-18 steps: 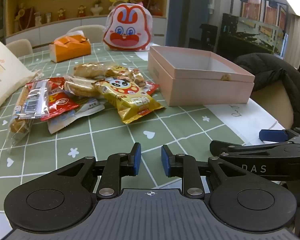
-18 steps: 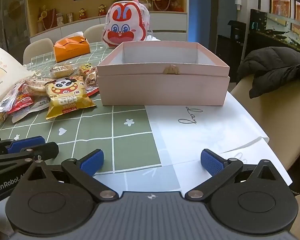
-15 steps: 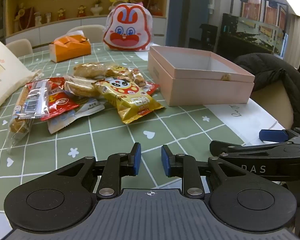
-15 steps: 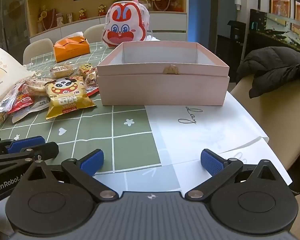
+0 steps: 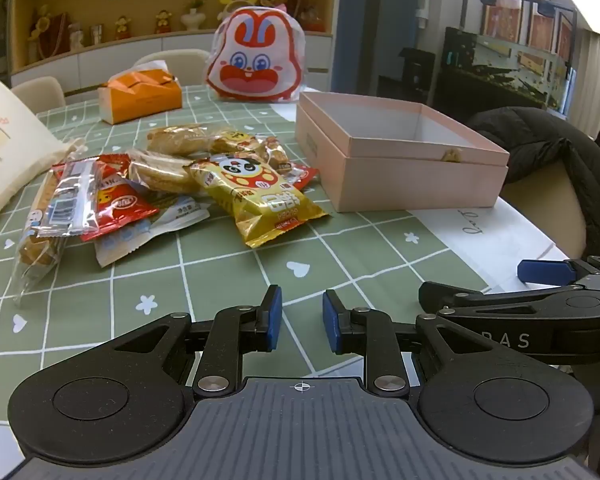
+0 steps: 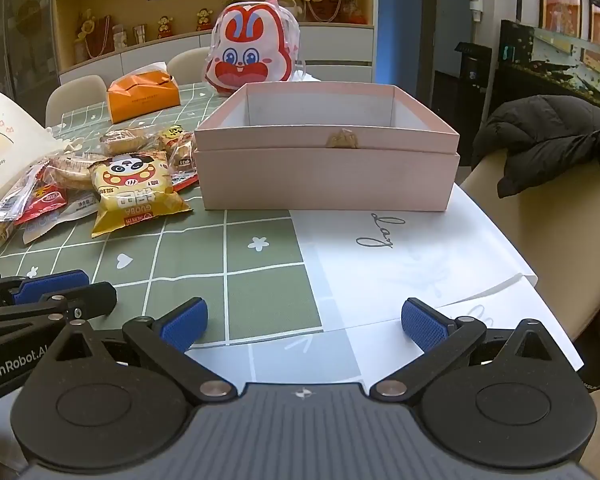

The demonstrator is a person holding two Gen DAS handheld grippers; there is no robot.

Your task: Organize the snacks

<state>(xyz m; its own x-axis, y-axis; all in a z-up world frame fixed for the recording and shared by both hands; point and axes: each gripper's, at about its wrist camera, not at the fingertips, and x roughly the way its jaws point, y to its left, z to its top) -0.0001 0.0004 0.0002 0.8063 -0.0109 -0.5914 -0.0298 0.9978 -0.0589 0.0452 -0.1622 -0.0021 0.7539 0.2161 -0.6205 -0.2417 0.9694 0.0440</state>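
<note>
Left gripper [image 5: 298,318]: low over the green checked tablecloth [image 5: 220,276], level, aimed at the snack pile [image 5: 160,188]; jaws narrowly parted, holding nothing.
Right gripper [image 6: 304,322]: beside it, facing the pink box [image 6: 326,168]; jaws spread wide, empty.
Change: none; both grippers and all snacks sit as they did before.
Snacks: heaped left of the box, yellow panda packet [image 5: 260,196] nearest.
Writing: "GUOBA" on the packet; "GenRobot.AI" on the left gripper.
</note>
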